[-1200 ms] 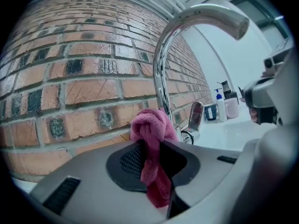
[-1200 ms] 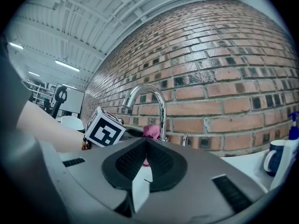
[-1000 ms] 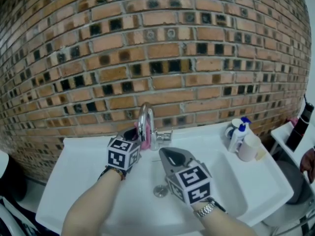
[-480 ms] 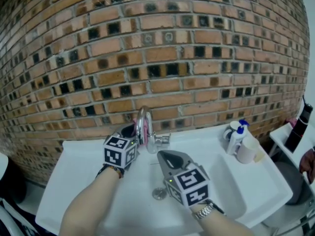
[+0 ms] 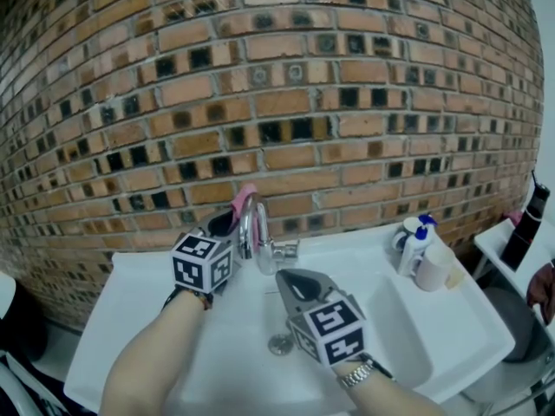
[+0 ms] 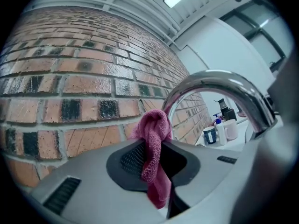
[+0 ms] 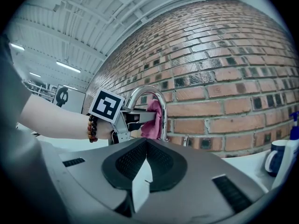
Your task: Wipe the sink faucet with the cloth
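A chrome gooseneck faucet stands at the back of the white sink. My left gripper is shut on a pink cloth and holds it against the left side of the faucet's arch, near the top. In the left gripper view the cloth hangs pinched between the jaws, with the faucet spout curving just beyond. My right gripper is shut and empty, hovering over the basin in front of the faucet. The right gripper view shows the cloth behind the faucet neck.
A brick wall rises right behind the sink. On the sink's right rim stand a blue mug, a pump bottle and a white cup. The drain lies in the basin. A dark bottle stands far right.
My left gripper has risen with the cloth along the faucet neck, from near its base up toward the top of the arch. The right gripper has stayed put.
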A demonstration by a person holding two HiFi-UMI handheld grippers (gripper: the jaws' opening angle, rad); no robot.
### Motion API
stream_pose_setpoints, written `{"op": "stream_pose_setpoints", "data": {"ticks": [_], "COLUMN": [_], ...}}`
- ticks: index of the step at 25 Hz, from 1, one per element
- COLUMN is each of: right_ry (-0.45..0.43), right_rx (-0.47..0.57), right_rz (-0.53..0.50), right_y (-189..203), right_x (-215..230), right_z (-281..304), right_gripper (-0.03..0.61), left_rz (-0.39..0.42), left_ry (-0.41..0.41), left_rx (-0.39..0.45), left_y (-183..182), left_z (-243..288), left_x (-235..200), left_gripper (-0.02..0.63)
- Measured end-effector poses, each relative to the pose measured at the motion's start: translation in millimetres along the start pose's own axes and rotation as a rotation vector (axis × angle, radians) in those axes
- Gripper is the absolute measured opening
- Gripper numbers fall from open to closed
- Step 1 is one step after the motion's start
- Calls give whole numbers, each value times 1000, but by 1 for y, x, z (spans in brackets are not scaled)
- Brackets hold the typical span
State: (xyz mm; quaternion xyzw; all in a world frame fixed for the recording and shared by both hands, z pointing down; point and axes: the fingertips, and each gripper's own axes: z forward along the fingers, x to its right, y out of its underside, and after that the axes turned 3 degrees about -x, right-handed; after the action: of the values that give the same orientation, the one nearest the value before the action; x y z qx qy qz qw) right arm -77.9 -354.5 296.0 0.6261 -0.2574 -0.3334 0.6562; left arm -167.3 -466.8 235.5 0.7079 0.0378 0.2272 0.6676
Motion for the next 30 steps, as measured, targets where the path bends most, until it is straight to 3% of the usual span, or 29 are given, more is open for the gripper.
{"op": "stream_pose_setpoints", "data": {"ticks": [16, 30], "right_ry": [-1, 2], "right_rx": [2, -10], "right_rz": [-1, -10], "right_y": [-1, 3], "right_x": [0, -1], "right_z": [0, 2], "right_gripper": [12, 12], "left_rz": [82, 201], "left_ry": [18, 10], "left_rx": [47, 85], "left_y": [-42, -73], "left_z": [-19, -48], "left_x": [1, 14], "left_gripper": [72, 72]}}
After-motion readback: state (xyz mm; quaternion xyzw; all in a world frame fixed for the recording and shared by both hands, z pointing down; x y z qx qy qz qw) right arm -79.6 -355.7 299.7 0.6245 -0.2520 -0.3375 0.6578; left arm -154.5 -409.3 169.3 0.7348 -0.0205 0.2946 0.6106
